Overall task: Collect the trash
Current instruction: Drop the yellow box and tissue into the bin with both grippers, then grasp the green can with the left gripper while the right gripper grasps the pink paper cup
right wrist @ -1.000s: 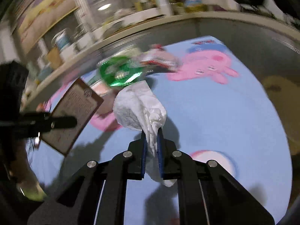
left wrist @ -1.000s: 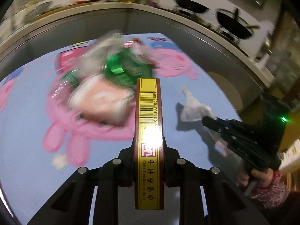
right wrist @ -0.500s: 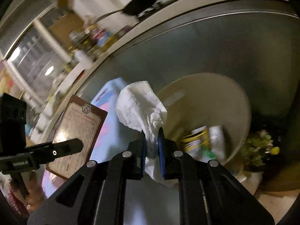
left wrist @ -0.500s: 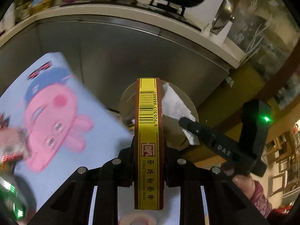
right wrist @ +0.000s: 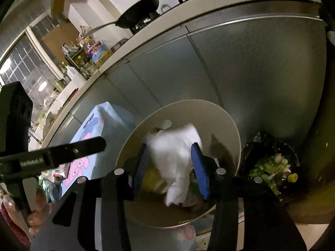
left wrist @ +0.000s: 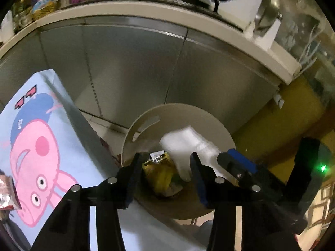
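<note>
A round beige trash bin (left wrist: 144,123) stands on the floor beside the table; it also shows in the right wrist view (right wrist: 219,117). My left gripper (left wrist: 165,175) is open and empty above the bin. A yellow package (left wrist: 161,171) lies inside. My right gripper (right wrist: 170,167) is open above the bin. A crumpled white tissue (right wrist: 175,159) is blurred between its fingers, falling into the bin; it also shows in the left wrist view (left wrist: 184,144). The right gripper (left wrist: 240,163) appears at the right of the left wrist view.
The table with a blue pig-print cloth (left wrist: 31,146) is to the left, with snack wrappers (left wrist: 6,194) at its edge. Steel cabinet fronts (left wrist: 136,73) stand behind the bin. A black bag of vegetable scraps (right wrist: 270,167) sits right of the bin.
Both grippers moved over the bin and opened. The yellow-edged box left my left gripper and the tissue left my right gripper, both dropping into the bin.
</note>
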Action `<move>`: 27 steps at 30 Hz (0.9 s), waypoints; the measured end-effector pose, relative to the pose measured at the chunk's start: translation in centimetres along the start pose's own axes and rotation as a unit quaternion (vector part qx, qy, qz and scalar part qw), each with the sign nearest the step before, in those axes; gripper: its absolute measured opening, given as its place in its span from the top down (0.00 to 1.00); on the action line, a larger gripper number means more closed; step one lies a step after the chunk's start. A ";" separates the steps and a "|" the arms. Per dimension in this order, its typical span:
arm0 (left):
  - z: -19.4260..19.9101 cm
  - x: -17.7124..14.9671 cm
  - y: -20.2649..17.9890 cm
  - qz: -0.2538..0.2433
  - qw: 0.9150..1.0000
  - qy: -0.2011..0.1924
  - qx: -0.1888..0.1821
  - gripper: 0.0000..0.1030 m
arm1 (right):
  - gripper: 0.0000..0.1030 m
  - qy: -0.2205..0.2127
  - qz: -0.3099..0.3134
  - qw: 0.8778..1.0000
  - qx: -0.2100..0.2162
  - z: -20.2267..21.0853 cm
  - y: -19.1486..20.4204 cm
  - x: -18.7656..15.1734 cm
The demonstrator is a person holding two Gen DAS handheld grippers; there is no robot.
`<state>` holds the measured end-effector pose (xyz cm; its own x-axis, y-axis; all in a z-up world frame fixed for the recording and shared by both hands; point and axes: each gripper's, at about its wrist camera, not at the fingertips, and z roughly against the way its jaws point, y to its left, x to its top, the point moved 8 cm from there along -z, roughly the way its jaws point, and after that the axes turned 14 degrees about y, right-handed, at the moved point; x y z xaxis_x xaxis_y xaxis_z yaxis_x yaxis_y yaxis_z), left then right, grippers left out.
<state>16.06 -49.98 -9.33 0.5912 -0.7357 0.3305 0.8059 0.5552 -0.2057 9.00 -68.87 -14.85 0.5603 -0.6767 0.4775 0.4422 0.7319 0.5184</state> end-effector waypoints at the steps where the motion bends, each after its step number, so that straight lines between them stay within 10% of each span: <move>1: 0.5 -0.2 0.1 0.003 1.000 -0.007 -0.001 0.54 | 0.59 -0.003 0.002 1.000 0.001 0.2 0.1 0.0; 27: 13.5 -16.3 9.6 0.087 0.973 -0.140 0.160 0.54 | 0.59 0.033 0.082 0.992 0.091 3.8 15.6 -9.0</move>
<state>13.74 -27.46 -4.24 0.6499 -0.5101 0.5633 0.6161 0.7876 0.0024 8.20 -51.67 -8.33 0.6610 -0.5396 0.5215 0.2119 0.8009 0.5600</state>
